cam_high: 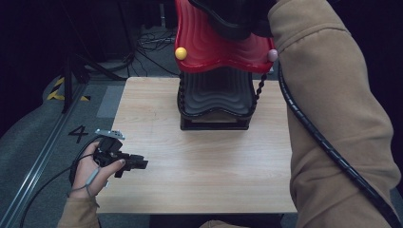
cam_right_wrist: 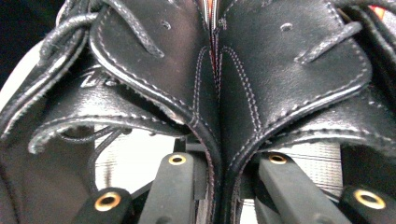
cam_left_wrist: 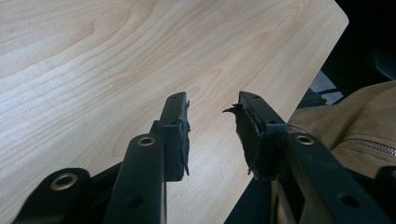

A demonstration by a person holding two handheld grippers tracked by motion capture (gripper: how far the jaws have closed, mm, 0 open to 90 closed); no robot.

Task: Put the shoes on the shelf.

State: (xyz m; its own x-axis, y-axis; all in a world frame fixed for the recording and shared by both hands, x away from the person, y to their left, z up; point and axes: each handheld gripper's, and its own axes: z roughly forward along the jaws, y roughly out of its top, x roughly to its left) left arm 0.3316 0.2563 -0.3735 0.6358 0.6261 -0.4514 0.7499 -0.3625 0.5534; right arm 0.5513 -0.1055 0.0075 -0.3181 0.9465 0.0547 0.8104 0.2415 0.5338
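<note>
A pair of black leather lace-up shoes is pressed side by side in the right gripper view. My right gripper is shut on their two inner walls, one jaw inside each shoe. From above, the shoes are a dark shape over the red wavy top shelf of a small rack, at the end of a tan sleeve. The rack's black lower shelf stands on the wooden table. My left gripper hovers low at the table's left edge, open with nothing between its fingers.
A yellow ball and a pink ball cap the rack's front corners. The right gripper's thick cable runs down along the sleeve. Cables and a stand lie on the grey floor at the left. Bare tabletop lies before the rack.
</note>
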